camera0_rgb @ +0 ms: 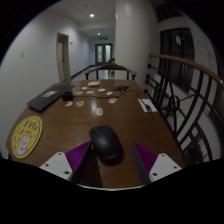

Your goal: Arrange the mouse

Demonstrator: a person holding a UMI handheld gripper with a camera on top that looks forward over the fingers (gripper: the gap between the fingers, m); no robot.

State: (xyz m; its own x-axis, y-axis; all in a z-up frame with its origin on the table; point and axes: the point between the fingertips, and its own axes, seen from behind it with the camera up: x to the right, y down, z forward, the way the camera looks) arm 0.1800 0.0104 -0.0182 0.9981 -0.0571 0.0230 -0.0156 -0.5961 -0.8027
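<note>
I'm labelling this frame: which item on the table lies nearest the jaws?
The black mouse, lying between the open fingers of the gripper. The laptop and yellow sticker lie farther off.

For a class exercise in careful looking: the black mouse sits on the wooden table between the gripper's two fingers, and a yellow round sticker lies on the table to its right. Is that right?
Not quite. The gripper view shows the yellow round sticker to the left of the mouse, not the right. The rest holds: the black mouse sits on the wooden table between the open gripper's two fingers.
</note>
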